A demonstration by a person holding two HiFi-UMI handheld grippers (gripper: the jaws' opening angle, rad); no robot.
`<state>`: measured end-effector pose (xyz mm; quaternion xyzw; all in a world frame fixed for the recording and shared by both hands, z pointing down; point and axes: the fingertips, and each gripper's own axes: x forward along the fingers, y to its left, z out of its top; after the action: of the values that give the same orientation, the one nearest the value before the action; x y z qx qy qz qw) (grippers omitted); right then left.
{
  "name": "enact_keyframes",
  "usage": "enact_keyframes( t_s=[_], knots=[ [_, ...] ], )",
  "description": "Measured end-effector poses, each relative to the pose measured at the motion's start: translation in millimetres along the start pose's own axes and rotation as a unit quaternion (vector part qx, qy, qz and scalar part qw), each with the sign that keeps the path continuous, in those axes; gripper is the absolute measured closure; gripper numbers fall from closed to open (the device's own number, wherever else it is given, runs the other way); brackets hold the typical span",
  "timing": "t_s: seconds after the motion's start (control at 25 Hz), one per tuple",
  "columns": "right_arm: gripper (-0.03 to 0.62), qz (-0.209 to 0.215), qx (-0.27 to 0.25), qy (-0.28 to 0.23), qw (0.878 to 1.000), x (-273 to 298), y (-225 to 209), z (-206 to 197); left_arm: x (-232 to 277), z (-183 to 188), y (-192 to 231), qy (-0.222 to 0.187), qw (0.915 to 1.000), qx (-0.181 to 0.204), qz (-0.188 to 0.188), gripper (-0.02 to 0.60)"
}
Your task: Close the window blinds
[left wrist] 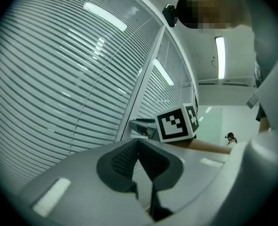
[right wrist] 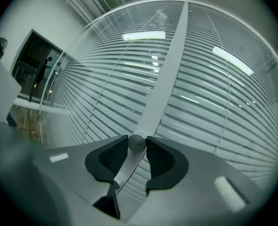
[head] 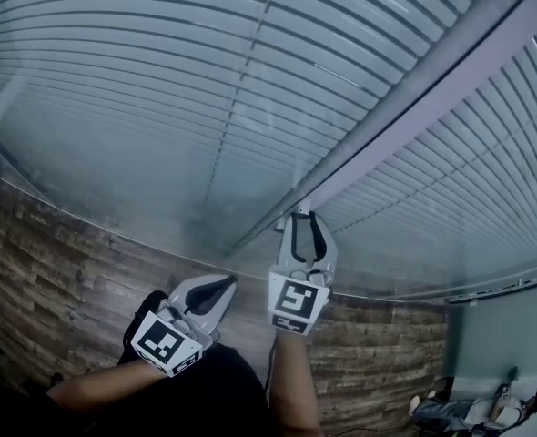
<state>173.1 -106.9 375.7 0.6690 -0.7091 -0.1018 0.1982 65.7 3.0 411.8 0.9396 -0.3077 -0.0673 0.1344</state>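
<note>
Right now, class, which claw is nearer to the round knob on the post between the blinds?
Right. The right claw is closed on the knob itself. The left claw, jaws together, sits back to its left, clear of the knob.

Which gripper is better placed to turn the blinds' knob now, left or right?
Right. The right gripper is clamped on the round knob on the window frame, ready to twist. The left gripper is shut on nothing, beside it and short of the frame.

head: above, steeply down, near blinds [head: 141, 80] | gripper views: close, facing same blinds
</note>
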Motion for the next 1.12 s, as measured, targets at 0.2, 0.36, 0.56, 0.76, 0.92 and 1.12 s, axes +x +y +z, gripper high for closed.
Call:
enact_keyframes(
  t_s=[0.2,0.36,0.56,0.76,0.92,1.12],
  knots=[
    [0.465,0.014,-0.025,-0.012,1.0,-1,4,-8,-3,-4,-6,0.0,0.9992,0.039,-0.002,0.581],
    [0.467,0.001,-0.101,-0.005,0.995,-1,10,-9,-7,-6,-12,0.001,0.9978,0.066,-0.009,0.581],
    [0.467,-0.01,-0.178,0.0,0.984,1,8,-9,3,1,-29,0.009,0.9916,0.127,-0.024,0.581],
    [0.462,0.001,-0.062,-0.021,0.998,-5,7,-4,2,2,-16,-0.001,0.9969,0.078,-0.004,0.581],
    [0.424,-0.001,0.108,-0.041,0.993,-9,3,-1,1,3,-14,0.002,0.9988,0.049,-0.003,0.581],
    [0.431,0.003,0.221,-0.048,0.974,-2,-1,-14,-4,-8,-8,0.009,0.9986,0.051,-0.002,0.581]
  ],
)
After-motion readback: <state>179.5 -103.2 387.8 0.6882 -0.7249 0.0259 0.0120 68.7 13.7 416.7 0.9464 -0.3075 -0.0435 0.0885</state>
